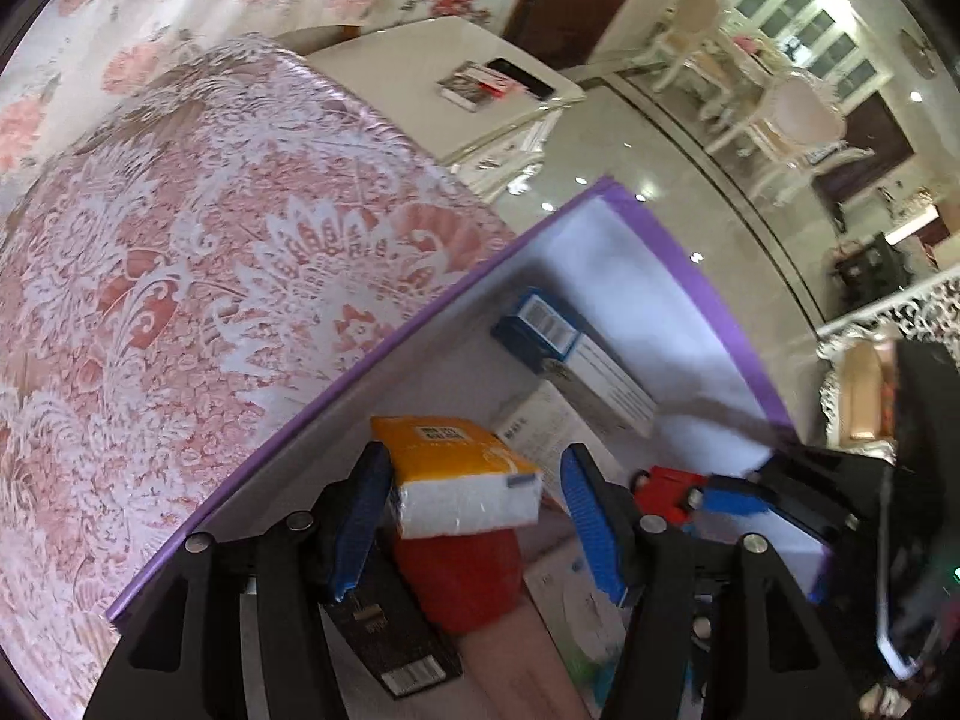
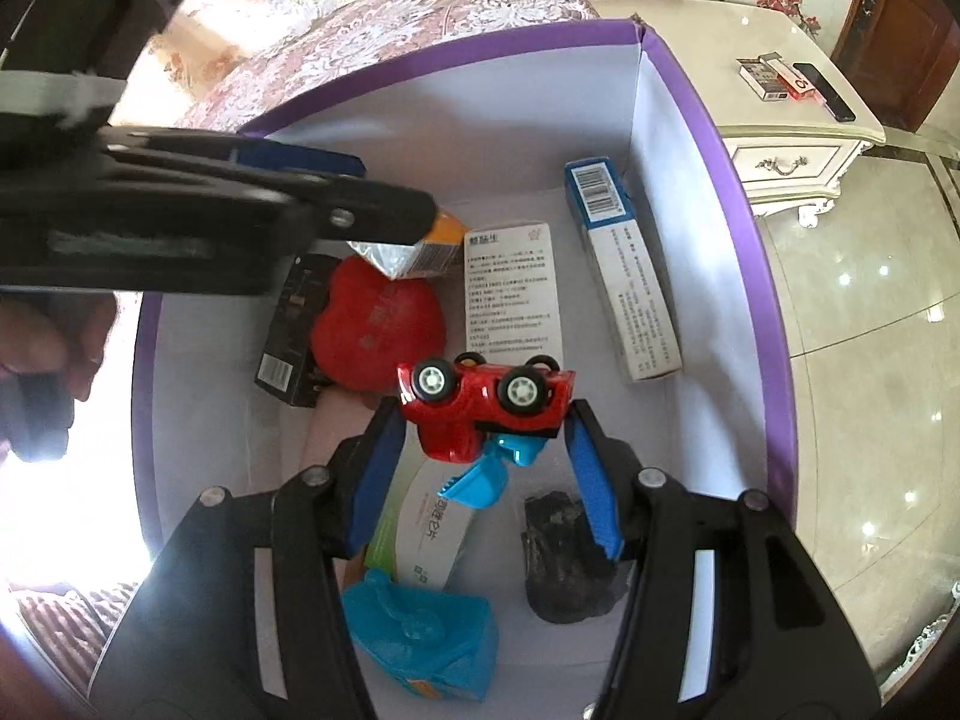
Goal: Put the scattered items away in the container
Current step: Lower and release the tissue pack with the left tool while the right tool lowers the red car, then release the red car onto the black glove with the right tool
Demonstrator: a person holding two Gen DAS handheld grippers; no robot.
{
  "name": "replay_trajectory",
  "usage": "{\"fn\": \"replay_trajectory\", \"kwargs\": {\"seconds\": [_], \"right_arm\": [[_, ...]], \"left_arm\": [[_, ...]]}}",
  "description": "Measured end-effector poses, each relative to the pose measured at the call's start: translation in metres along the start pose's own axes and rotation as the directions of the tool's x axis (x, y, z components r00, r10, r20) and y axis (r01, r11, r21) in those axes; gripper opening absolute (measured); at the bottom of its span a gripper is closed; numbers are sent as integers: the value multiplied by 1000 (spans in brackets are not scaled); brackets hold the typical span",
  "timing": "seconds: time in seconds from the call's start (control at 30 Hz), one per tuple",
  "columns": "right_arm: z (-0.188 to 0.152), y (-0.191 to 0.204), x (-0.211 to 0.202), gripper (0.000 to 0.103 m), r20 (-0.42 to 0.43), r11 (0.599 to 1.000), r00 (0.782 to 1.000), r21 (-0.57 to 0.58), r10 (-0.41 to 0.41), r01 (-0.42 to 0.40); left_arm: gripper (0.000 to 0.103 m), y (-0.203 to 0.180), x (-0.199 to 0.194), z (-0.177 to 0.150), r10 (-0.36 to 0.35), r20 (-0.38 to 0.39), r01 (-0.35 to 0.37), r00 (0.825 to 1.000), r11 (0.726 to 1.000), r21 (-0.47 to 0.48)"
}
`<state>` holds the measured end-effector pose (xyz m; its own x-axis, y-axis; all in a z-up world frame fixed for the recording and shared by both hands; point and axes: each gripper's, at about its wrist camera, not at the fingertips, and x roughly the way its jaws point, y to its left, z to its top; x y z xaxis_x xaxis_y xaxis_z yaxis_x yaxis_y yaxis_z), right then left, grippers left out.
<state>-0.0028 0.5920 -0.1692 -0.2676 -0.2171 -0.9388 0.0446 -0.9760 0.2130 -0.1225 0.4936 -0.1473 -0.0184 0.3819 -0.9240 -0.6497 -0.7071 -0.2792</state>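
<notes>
Left tongs (image 1: 474, 516) wide, orange tissue pack (image 1: 462, 480) loose between, half hidden in right view. Right tongs (image 2: 486, 438) wide around one red toy car (image 2: 486, 402). Purple box (image 2: 744, 228): two white cartons, black lump (image 2: 564, 564) unclear.

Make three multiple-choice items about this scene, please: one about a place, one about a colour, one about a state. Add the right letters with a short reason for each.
1. Where is the red toy car?
A. on the white nightstand
B. between the fingers of the right claw, above the inside of the box
C. on the floor

2. What colour is the rim of the box?
A. green
B. purple
C. black

3. How are the fingers of the left claw around the orange tissue pack?
A. spread, with a gap on the right side of the pack
B. shut tight with nothing between them
C. out of view

Answers:
1 B, the car lies on its side between the two blue pads, with the box floor below it.
2 B, a purple edge runs around the white walls.
3 A, the right pad stands apart from the pack.
</notes>
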Motion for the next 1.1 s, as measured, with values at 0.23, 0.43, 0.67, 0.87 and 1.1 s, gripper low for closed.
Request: {"fn": "replay_trajectory", "kwargs": {"seconds": [0.23, 0.43, 0.67, 0.87, 1.1], "right_arm": [[-3, 2, 1, 58, -11, 1000, 999, -4, -30, 30], [-13, 3, 5, 58, -31, 997, 997, -32, -70, 69], [-11, 6, 13, 59, -43, 993, 993, -40, -111, 109], [-7, -16, -1, 59, -31, 996, 996, -6, -85, 85], [-9, -14, -26, 59, 29, 998, 998, -30, -57, 58]], "left_arm": [[77, -7, -27, -1, -18, 81, 17, 997, 1000, 16], [83, -13, -44, -12, 31, 131, -37, 991, 999, 40], [84, -8, -43, -38, 72, 117, -74, 991, 997, 14], [84, -4, -43, -56, 87, 103, -88, 991, 996, 11], [84, -14, -49, -69, 177, 115, -186, 977, 980, 75]]}}
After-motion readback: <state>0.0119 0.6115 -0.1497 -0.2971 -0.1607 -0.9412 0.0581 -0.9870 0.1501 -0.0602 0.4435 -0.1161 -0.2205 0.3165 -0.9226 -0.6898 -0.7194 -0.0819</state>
